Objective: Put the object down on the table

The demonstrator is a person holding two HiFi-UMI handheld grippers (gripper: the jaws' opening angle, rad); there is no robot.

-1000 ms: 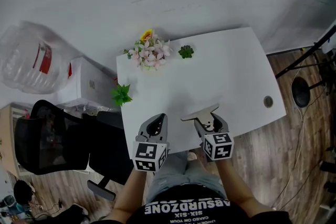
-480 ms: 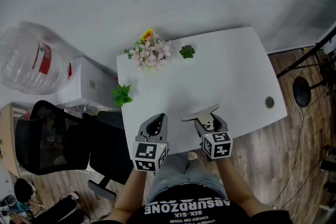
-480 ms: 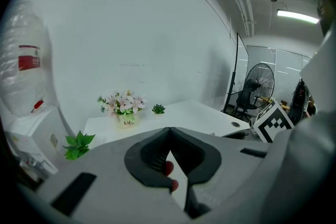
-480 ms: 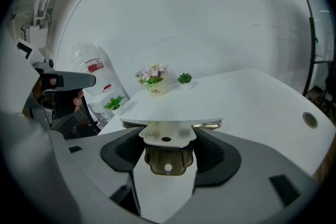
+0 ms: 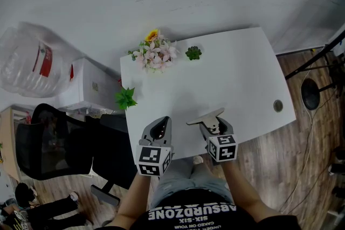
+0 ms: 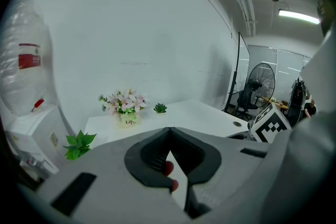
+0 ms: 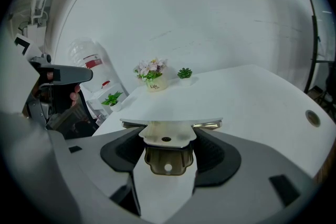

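A flat metal scraper with a wide blade sticks out of my right gripper, whose jaws are shut on its handle. It hangs over the near edge of the white table. In the right gripper view the scraper lies level, blade forward, above the tabletop, with the right gripper clamped on its tang. My left gripper is beside it at the same table edge. In the left gripper view the left gripper has its jaws together with nothing between them.
A pot of pink flowers and a small succulent stand at the table's far edge, and a green plant at its left edge. A cable hole is near the right corner. A black chair stands to the left.
Both grippers and the scraper stay where they were. Only a person on the floor at the lower left has shifted.
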